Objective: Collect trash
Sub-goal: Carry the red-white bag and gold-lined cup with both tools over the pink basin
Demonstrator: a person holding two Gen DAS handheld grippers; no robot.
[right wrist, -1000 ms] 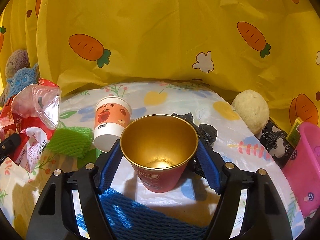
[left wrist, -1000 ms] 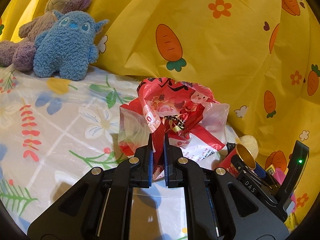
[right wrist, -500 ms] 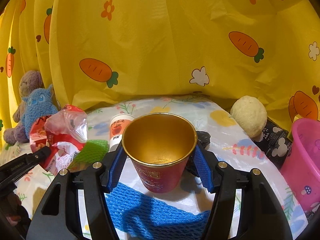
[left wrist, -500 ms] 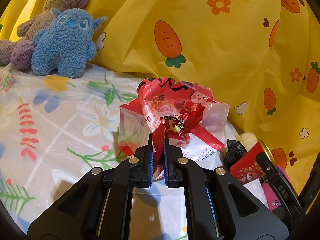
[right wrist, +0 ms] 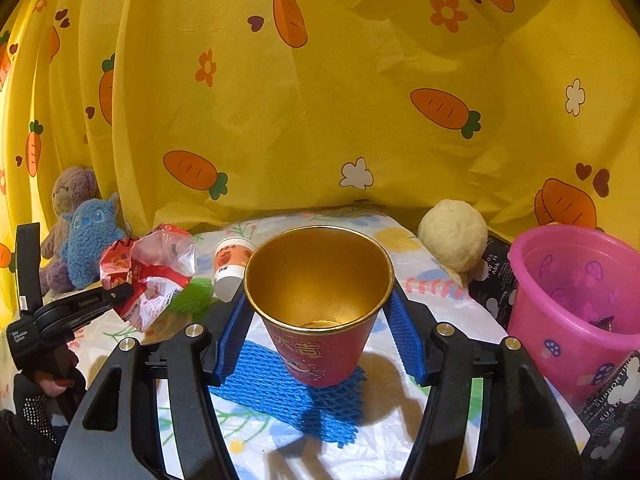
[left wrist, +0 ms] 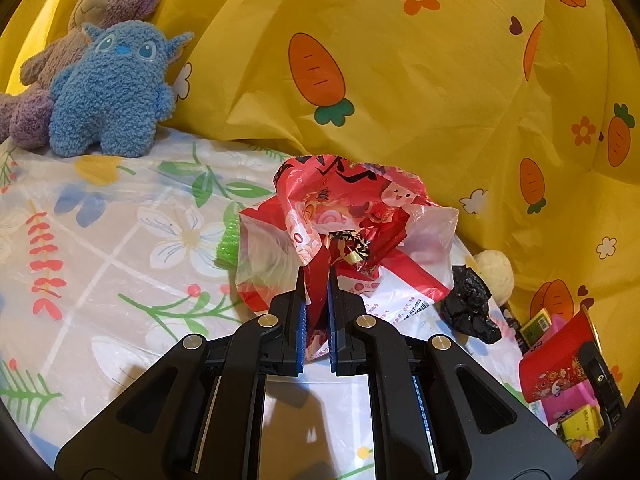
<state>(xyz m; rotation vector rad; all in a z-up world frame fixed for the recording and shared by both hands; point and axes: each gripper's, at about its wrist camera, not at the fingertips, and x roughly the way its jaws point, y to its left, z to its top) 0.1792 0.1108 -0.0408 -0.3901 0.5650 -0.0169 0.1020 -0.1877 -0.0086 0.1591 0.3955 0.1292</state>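
The left tongs (left wrist: pixel 316 280) stay clenched on a fold of the red and clear plastic bag (left wrist: pixel 352 236), holding it bunched above the flowered table (left wrist: pixel 120 248). The right tongs (right wrist: pixel 320 300) grip the red paper cup (right wrist: pixel 320 312) by its sides, gold mouth upward, above a blue foam net (right wrist: pixel 288 396) lying on the table. Over the last second the cup has risen and swung right, away from the bag: the pink bucket (right wrist: pixel 576 304), barely at the edge a second ago, now stands in full view just to the cup's right, and in the left view the cup (left wrist: pixel 560 364) has dropped to the lower right corner. That suggests the cup is headed for the bucket, the likely trash bin, with the bag to follow. Still on the table are a green foam net (right wrist: pixel 192 296), a small white apple-print cup (right wrist: pixel 232 268) and a crumpled black bag (left wrist: pixel 472 308). A blue plush toy (left wrist: pixel 108 88) and a brown bear (left wrist: pixel 104 4) sit against the yellow carrot-print curtain (right wrist: pixel 320 80); a cream plush ball (right wrist: pixel 452 236) rests near the bucket.
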